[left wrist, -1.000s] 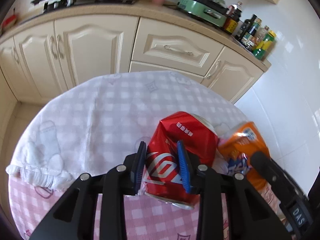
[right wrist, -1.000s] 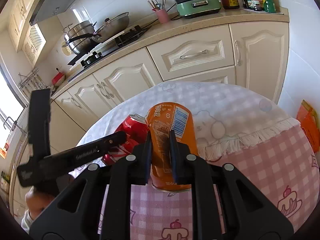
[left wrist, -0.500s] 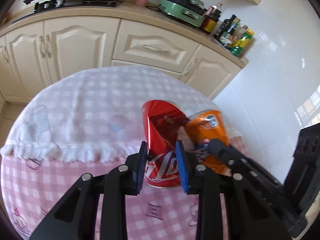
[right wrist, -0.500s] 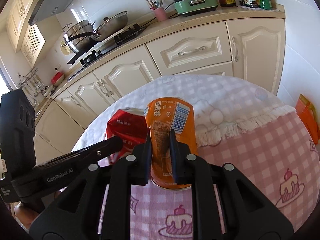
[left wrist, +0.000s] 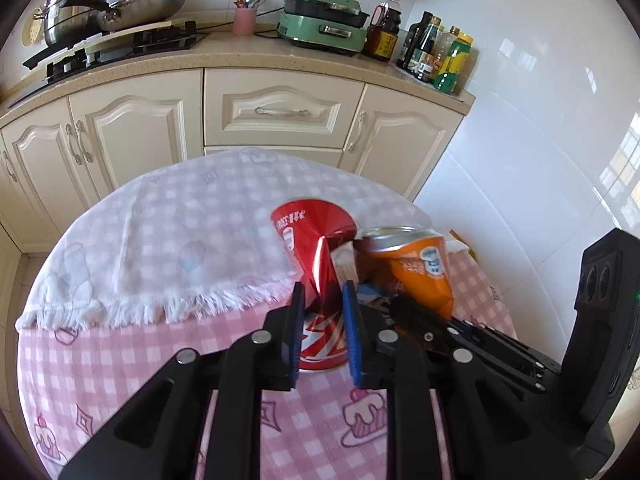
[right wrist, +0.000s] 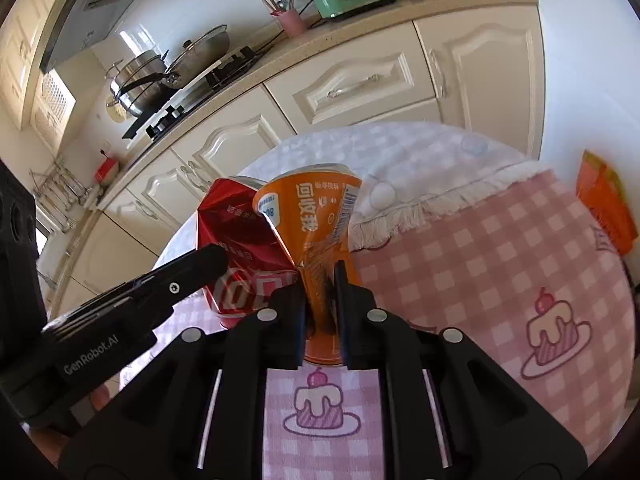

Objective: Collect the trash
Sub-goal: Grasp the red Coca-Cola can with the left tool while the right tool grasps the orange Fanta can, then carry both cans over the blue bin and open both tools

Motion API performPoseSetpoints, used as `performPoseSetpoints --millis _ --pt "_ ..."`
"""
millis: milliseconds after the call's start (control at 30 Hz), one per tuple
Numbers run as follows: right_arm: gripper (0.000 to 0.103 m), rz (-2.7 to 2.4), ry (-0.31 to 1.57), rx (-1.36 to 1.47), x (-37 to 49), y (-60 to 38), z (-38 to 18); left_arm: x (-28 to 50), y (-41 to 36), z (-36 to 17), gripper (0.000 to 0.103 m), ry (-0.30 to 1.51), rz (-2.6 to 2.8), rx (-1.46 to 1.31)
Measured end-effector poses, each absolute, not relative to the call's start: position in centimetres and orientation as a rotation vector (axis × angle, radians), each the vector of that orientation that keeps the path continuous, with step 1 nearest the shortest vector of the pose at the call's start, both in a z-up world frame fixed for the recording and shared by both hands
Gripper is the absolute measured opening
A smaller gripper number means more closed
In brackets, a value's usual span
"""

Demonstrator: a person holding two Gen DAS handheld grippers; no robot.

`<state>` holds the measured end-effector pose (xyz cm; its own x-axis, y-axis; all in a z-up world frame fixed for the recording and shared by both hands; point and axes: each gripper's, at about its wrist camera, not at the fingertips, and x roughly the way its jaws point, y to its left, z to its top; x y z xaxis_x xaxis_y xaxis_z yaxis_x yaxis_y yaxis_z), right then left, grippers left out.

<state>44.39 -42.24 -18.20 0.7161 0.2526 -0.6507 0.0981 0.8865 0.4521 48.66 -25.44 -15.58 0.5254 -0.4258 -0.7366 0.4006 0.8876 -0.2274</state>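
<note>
Pink checks cover the round table [left wrist: 120,360], with little cake drawings on the cloth. Cream cupboards [left wrist: 132,136] stand behind it, up at twelve o'clock in both views. A white towel [left wrist: 160,248] with a fringe lies over the far part of the table.

On the counter sit a steel pot [left wrist: 76,8] and a pan [left wrist: 148,4] at eleven o'clock in the left view, a green cooker [left wrist: 324,20] at twelve, and bottles [left wrist: 436,52] at one o'clock. A pink cup [left wrist: 244,20] of chopsticks stands between the pan and the cooker.

Two squashed cans are in the middle of the table, leaning on each other. From the left view, the orange can [right wrist: 320,224] is at three o'clock from the red can [left wrist: 316,248].

The left gripper [left wrist: 324,328] is pinching the red can low down. Its jaws have just been closing, and the can is crushed thin between the blue pads [left wrist: 352,328]. The top of the can flares out wide above them.

The right gripper [right wrist: 320,308] is pinching the orange can, which is bent in at the middle. Its jaws have also just squeezed in a bit more.

Orange packaging [right wrist: 604,204] sits off the table at three o'clock in the right view.
</note>
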Motion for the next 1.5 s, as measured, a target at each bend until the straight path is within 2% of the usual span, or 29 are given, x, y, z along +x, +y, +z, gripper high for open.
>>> performPoseSetpoints --millis 333,1133,1500 --pt "0.012 0.168 0.772 0.470 42.3 -38.5 -17.1 45.2 -20.9 -15.0 0.011 0.864 -0.468 -0.060" --pt "0.011 0.383 0.763 0.280 35.3 -19.4 -14.3 32.7 -1.4 -14.2 0.011 0.789 -0.376 -0.192" --pt "0.011 0.593 0.769 0.174 34.4 -4.8 -13.5 29.3 13.7 -15.4 0.011 0.764 -0.161 -0.291"
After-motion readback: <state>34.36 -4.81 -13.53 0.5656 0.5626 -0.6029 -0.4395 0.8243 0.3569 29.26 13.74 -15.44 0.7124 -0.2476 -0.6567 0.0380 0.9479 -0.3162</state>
